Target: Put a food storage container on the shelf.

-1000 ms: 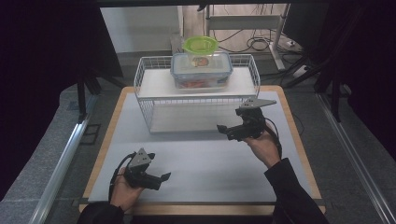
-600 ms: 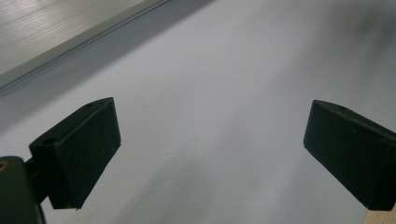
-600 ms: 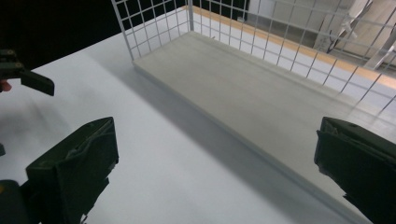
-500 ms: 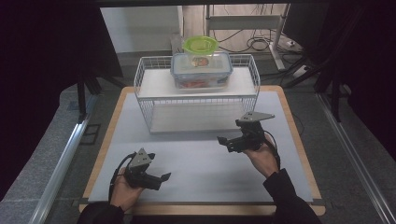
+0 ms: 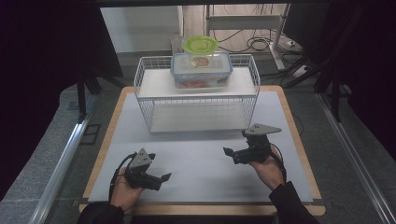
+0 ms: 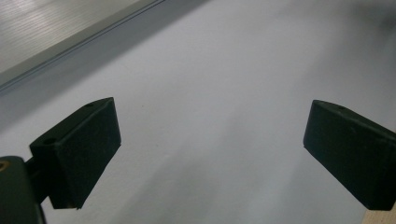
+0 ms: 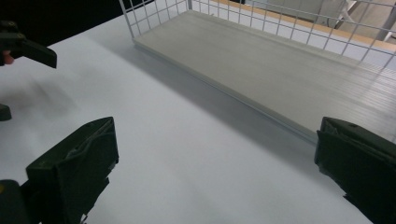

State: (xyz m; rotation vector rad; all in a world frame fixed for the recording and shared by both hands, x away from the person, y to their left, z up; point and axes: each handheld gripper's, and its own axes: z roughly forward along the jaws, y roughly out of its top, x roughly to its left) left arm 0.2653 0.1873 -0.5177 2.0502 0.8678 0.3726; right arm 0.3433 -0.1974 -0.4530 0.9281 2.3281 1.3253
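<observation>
Both grippers hover over the white surface (image 5: 205,163), nothing held. Left gripper (image 5: 161,179) sits lower left of the high view, fingers (image 6: 79,154) spread wide, empty. Right gripper (image 5: 229,153) sits right of centre, fingers (image 7: 74,168) also wide apart, empty, just below the wire rack (image 5: 196,109). Lidded food box (image 5: 201,70) sits on the rack's top shelf, upper centre, green bowl (image 5: 200,45) behind it.

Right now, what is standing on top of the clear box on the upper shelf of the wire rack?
A green-lidded bowl stands on the clear box, which sits on the wire rack. Red contents show through the box wall; what exactly they are cannot be told.
</observation>
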